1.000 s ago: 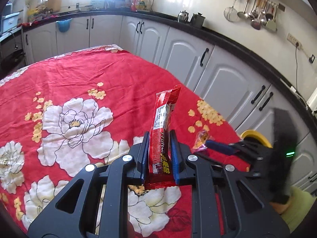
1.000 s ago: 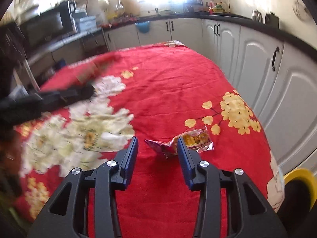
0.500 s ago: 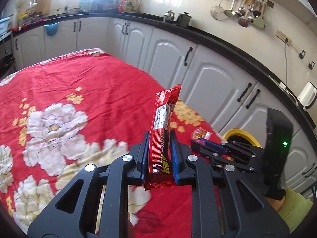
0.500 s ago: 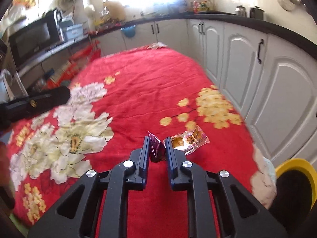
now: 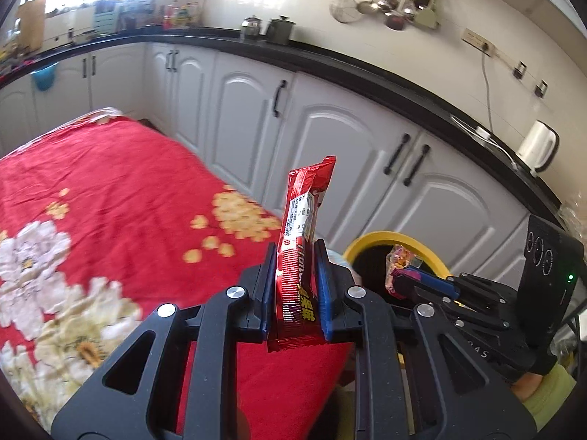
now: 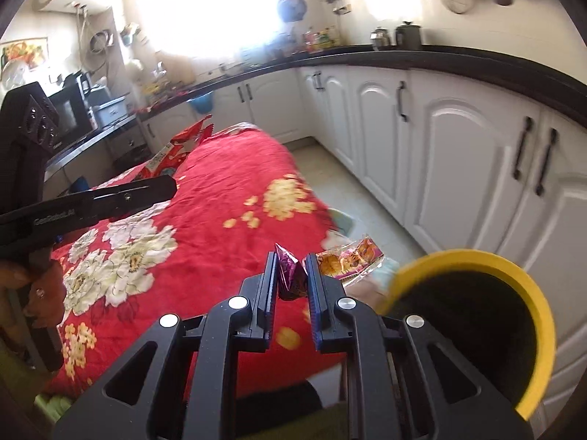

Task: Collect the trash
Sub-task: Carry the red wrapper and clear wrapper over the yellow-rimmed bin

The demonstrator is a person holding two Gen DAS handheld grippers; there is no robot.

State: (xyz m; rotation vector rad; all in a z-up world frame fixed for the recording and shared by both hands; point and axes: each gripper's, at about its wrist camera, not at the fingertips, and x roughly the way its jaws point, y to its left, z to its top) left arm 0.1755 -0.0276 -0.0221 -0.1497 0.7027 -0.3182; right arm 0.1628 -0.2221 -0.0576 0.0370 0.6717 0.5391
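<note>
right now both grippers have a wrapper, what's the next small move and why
Probably carry the right gripper a little further right until its small wrapper hangs over the bin, then open. Its jaws have just closed on the wrapper's purple end, it is off the table, and the bin's mouth lies just beside it. The left gripper holds its red wrapper farther back.

White cabinet doors (image 5: 330, 146) with black handles run under a black surface (image 5: 367, 69). A white kettle (image 5: 537, 148) sits there, ladles and strainers (image 5: 389, 3) hang on the wall, and a microwave (image 6: 68, 110) is opposite.
</note>
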